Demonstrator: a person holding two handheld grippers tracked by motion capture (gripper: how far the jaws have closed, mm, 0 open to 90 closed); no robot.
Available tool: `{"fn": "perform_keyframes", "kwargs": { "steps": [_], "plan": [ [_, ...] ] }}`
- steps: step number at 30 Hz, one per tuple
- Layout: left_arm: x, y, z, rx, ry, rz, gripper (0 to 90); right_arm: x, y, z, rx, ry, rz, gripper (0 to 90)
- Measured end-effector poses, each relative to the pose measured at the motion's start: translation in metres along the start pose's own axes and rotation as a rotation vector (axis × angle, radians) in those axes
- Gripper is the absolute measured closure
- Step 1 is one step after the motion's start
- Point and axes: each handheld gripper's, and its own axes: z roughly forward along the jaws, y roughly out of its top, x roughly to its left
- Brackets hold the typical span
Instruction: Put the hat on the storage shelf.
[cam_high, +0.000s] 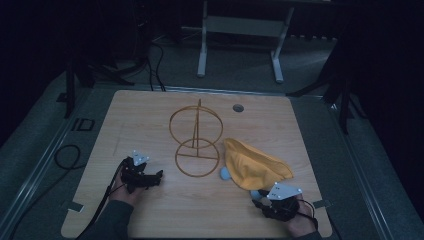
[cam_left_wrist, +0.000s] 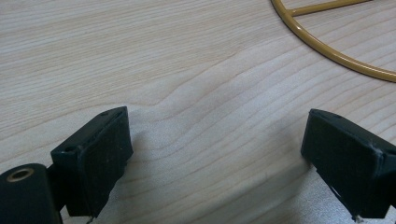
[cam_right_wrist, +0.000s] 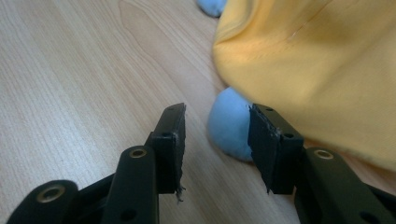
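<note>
Light wooden table (cam_high: 150, 115) with 3 kinds of things laid on it

A gold wire stand (cam_high: 196, 142) is set near the middle; a yellow cloth (cam_high: 252, 165) is spread just to its right, and 2 pale blue pieces (cam_high: 225, 173) are seen at the cloth's near edge, partly covered. A small round grommet (cam_high: 238, 107) is set near the far edge.

No readable text, label, brand, number or sign appears anywhere in these pictures. The pale wood worktop (cam_high: 150, 115) shows plain grain with no markings, and the yellow cloth (cam_high: 252, 165) lying on it carries no print or tag that can be made out.
</note>
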Motion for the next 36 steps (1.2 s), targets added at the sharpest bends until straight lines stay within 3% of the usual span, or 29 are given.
{"fn": "perform_keyframes", "kwargs": {
  "steps": [3,5,10,13,18,22,25,31,36],
  "plan": [
    [0.000,0.000,0.000,0.000,0.000,0.000,8.8,0.001,-0.001,0.007,0.045,0.008,-0.017,55.6],
    [0.000,0.000,0.000,0.000,0.000,0.000,8.8,0.002,0.001,0.008,0.038,0.002,-0.025,55.7],
    [0.000,0.000,0.000,0.000,0.001,-0.001,8.8,0.005,0.011,-0.001,-0.064,-0.028,-0.059,53.2],
    [0.000,0.000,0.000,0.000,0.000,0.000,8.8,0.002,0.021,0.001,-0.078,-0.044,-0.093,51.4],
    [0.000,0.000,0.000,0.000,0.000,-0.001,8.8,0.000,0.025,0.020,-0.022,-0.042,-0.136,50.4],
    [0.000,0.000,0.000,0.000,0.001,-0.001,8.8,-0.004,0.023,0.030,0.049,-0.034,-0.097,47.8],
    [0.000,0.000,0.000,0.000,0.000,-0.001,8.8,-0.010,0.021,0.030,0.039,-0.009,-0.046,50.3],
    [0.000,0.000,0.000,0.000,0.001,-0.001,8.8,-0.017,0.018,0.029,0.023,-0.024,0.020,69.0],
    [0.000,0.000,0.000,0.000,0.000,-0.001,8.8,-0.015,0.021,0.026,0.021,-0.066,0.008,81.7]
  ]
}}
